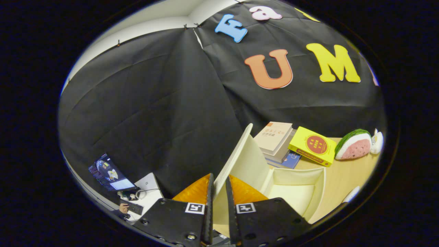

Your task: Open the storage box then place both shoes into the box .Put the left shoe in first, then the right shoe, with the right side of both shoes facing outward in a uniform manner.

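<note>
The cream storage box (pixel 319 187) stands on the wooden table (pixel 346 173), just ahead of my fingers and to their right. Its inside (pixel 291 197) is bare. The hinged lid (pixel 241 157) is swung up nearly upright on the box's left side. My gripper (pixel 219 179) is shut on the lid's free edge, one finger on each face of the panel. A small white rounded thing (pixel 351 195) peeks in at the table's near edge, to the right of the box; I cannot tell what it is.
Behind the box lies a stack of books (pixel 274 137) over a blue one (pixel 291 160), with a yellow book (pixel 313 146) beside it. A watermelon-slice plush (pixel 353 144) and a white toy (pixel 377 141) sit further right. Far below left, a monitor (pixel 108 173) and a keyboard (pixel 133 207).
</note>
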`<action>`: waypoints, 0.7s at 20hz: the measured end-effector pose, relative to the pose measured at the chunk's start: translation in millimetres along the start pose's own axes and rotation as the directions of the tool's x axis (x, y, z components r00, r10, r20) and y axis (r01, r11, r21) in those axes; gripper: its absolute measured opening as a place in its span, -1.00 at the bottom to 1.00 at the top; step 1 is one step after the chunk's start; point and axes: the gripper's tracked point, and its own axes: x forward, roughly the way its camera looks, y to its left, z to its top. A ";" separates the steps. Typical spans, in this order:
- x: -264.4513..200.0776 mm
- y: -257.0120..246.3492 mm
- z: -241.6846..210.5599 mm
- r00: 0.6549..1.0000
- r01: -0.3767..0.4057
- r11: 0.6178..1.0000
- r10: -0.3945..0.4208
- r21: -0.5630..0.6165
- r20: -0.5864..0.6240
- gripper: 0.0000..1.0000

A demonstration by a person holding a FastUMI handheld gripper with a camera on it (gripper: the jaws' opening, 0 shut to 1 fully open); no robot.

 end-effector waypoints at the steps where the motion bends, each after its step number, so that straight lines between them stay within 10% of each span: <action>1: 6.3 10.2 -1.9 1.000 -0.016 1.000 0.016 -0.021 0.000 -0.57; 6: 6.9 21.0 -2.6 0.999 -0.012 0.996 0.016 -0.090 0.035 0.57; 14: -36.6 -45.5 10.8 0.981 0.144 0.984 -0.128 -0.107 0.143 0.88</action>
